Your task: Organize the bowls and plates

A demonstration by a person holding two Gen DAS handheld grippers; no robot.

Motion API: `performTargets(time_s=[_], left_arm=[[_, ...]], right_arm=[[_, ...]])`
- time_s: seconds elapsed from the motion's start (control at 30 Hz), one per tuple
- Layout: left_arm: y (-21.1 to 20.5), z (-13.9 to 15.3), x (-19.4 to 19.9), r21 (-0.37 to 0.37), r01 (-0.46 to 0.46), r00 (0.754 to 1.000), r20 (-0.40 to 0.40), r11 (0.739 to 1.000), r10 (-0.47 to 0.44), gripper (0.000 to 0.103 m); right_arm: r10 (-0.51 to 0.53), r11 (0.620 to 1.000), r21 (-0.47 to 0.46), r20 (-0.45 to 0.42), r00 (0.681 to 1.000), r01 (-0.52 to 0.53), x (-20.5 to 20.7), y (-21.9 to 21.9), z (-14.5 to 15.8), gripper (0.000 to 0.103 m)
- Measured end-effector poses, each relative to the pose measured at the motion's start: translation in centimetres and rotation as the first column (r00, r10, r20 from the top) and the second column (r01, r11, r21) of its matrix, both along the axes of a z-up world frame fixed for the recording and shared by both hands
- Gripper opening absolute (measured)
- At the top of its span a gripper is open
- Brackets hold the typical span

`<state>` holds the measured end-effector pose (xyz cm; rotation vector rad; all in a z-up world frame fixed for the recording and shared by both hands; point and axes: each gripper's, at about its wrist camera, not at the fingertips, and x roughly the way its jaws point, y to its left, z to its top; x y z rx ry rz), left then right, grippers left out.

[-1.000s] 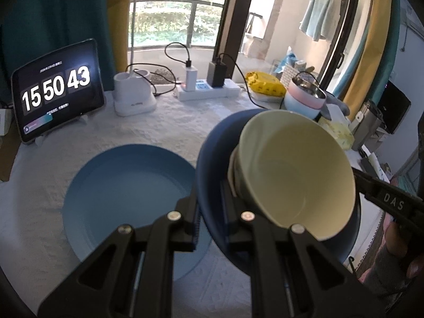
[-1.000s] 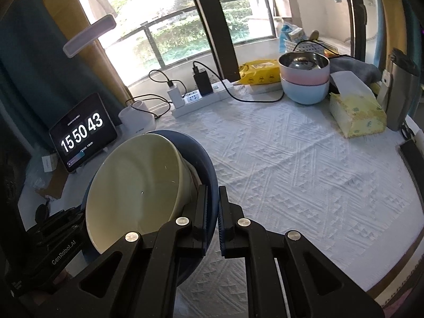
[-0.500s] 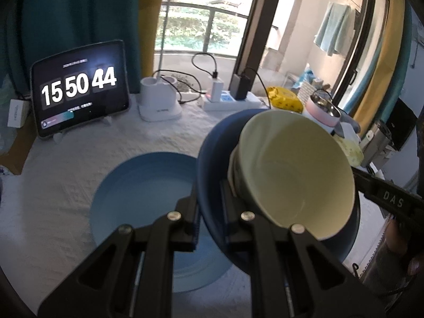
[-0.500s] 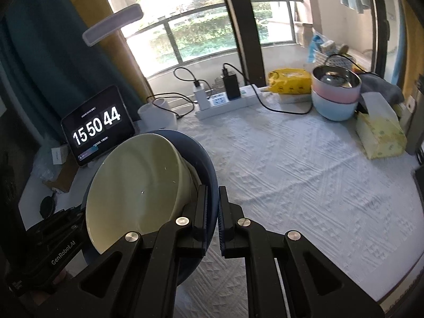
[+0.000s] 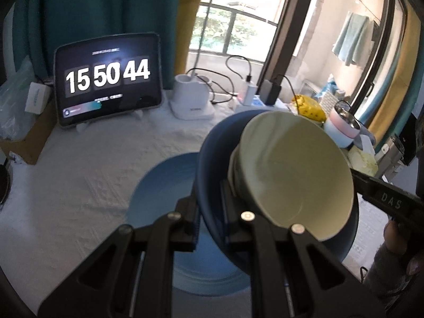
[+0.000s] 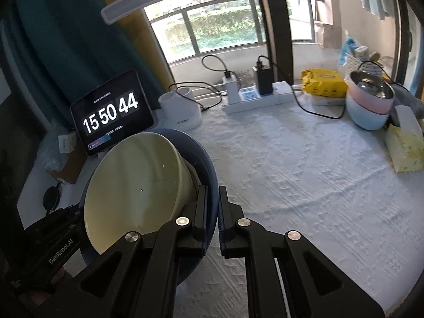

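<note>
My left gripper (image 5: 210, 206) and my right gripper (image 6: 212, 212) are both shut on opposite rims of a dark blue plate (image 5: 212, 159), which also shows in the right wrist view (image 6: 204, 159). A cream bowl (image 5: 291, 175) sits in the plate, also seen in the right wrist view (image 6: 137, 185). The pair is held in the air, above and to the right of a light blue plate (image 5: 164, 193) lying flat on the white tablecloth (image 6: 304, 172).
A tablet clock (image 5: 108, 79), a white lamp base (image 5: 192, 100) and a power strip with chargers (image 6: 254, 95) stand along the back. Stacked pink and blue bowls (image 6: 368, 103), a yellow packet (image 6: 323, 82) and a tissue box (image 6: 405, 148) sit at the right.
Both grippers have lifted the dark blue plate with the bowl higher and moved it left; the light blue plate now sits further below and appears smaller.
</note>
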<state>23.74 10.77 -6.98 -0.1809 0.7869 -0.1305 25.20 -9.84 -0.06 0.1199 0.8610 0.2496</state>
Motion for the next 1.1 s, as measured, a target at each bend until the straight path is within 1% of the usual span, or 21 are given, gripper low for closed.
performTargets(time_s=[0.27, 0.53, 0.67, 0.8, 0.93, 1.1], left_arm=[[2.4, -1.2, 1.0, 0.004, -0.04, 0.999, -0.022, 0.999, 0.04, 0.011], [3.7, -2.4, 2.0, 0.001, -0.066, 0.997, -0.045, 0.998, 0.066, 0.011], [3.8, -2.2, 2.5, -0.003, -0.064, 0.997, -0.042, 0.998, 0.064, 0.011], [3.4, -2.2, 2.9, 0.01, -0.059, 0.997, -0.039, 0.998, 0.059, 0.012], [3.3, -2.3, 3.1, 0.004, -0.06, 0.998, -0.035, 0.998, 0.06, 0.012], [3.0, -2.3, 3.1, 0.02, -0.059, 0.998, -0.023, 0.998, 0.06, 0.012]], right_arm=[[0.04, 0.999, -0.012, -0.026, 0.999, -0.04, 1.7, 2.6, -1.3, 0.009], [0.061, 0.998, -0.013, -0.069, 0.996, -0.062, 3.2, 4.4, -3.1, 0.009], [0.058, 0.998, -0.004, -0.08, 0.995, -0.058, 3.9, 4.3, -3.4, 0.009], [0.049, 0.999, 0.001, -0.097, 0.994, -0.049, 4.4, 4.1, -3.7, 0.01], [0.048, 0.999, 0.002, -0.092, 0.995, -0.048, 4.5, 3.9, -3.8, 0.01], [0.042, 0.999, 0.003, -0.081, 0.996, -0.042, 4.5, 3.7, -3.8, 0.011]])
